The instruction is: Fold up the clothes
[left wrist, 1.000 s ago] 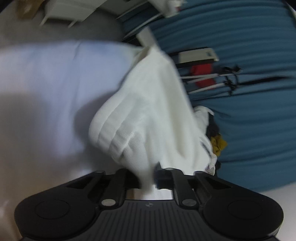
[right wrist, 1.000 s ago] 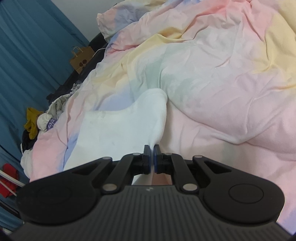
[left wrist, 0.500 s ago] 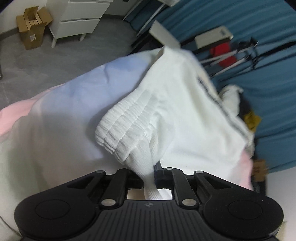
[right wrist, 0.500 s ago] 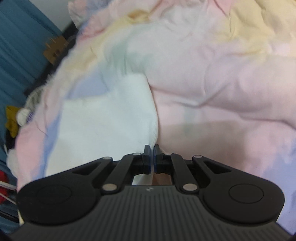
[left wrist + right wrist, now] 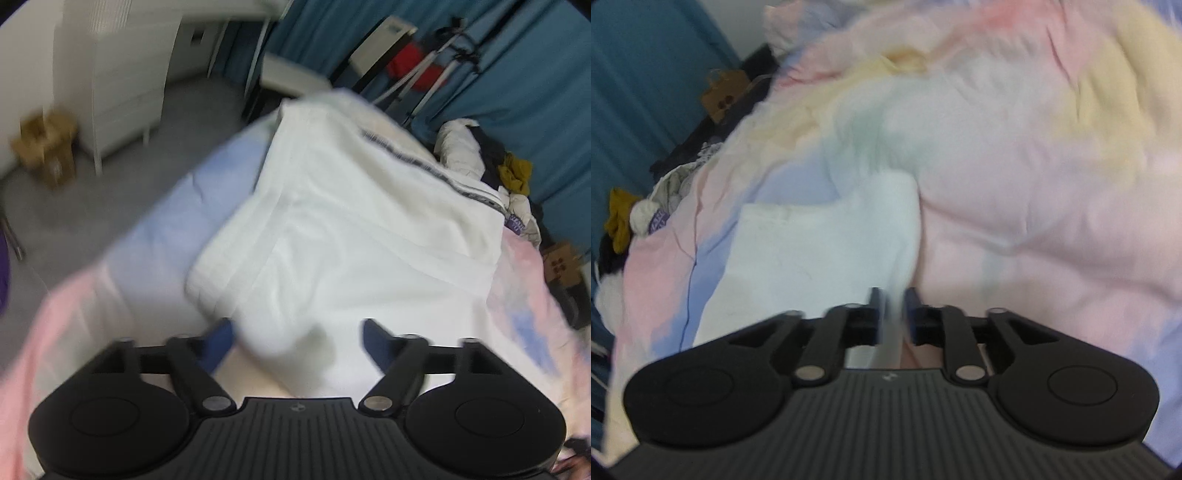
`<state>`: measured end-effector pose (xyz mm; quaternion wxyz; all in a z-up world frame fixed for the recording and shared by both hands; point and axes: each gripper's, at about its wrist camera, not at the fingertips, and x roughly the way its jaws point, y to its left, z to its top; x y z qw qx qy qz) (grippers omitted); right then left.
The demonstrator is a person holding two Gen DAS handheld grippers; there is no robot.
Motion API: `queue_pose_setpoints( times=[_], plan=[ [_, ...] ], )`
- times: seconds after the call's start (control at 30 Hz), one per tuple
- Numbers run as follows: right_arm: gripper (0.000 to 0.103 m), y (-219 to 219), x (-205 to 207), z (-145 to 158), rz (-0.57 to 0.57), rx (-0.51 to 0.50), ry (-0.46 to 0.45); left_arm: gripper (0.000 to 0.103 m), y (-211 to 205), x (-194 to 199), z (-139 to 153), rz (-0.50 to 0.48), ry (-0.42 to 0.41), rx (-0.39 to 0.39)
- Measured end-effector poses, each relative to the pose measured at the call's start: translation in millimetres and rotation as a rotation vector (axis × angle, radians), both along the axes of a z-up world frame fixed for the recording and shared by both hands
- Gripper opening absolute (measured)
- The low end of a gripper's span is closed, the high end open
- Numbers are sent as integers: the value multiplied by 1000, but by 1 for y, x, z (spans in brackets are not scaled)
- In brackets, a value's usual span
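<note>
A white garment (image 5: 354,236) with a dark patterned stripe lies folded on the pastel bedspread (image 5: 96,295). My left gripper (image 5: 297,334) hangs just above its near ribbed edge; the jaws are opening wide and the cloth lies below them, untouched by the pads. In the right wrist view the same white garment (image 5: 820,254) lies at left of centre. My right gripper (image 5: 892,314) is opening too, with a blurred strip of white cloth still in the narrow gap between its pads.
The rumpled pink, yellow and blue bedspread (image 5: 1034,177) fills the right side. Blue curtains (image 5: 535,74), a drying rack (image 5: 424,74) with a red item, a clothes pile (image 5: 491,162), a white cabinet (image 5: 122,74) and a cardboard box (image 5: 44,147) ring the bed.
Both grippers were shut on the white garment; now the left has let go and stands wide and higher, and the right has parted slightly. The garment has dropped flat on the bed.
</note>
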<state>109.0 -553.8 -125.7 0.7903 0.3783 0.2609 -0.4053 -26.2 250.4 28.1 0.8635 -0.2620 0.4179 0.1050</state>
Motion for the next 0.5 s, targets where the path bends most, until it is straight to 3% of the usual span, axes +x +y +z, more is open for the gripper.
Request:
queue_pose_setpoints(
  times=[0.07,0.13,0.2,0.33,0.5],
  plan=[
    [61,8,1,12,13,-89,1,86,-10,-5,12,-15,-43,78],
    [73,15,1,23,18,-162,-10,91,-23,-8,23,-39,-75,134],
    [74,23,0,34,37,-221,-32,98,-37,-10,33,-68,-109,193],
    [74,50,1,56,141,-307,-96,101,-79,-4,44,-147,-177,295],
    [74,102,5,71,350,-337,-189,101,-137,29,30,-257,-205,313]
  ],
)
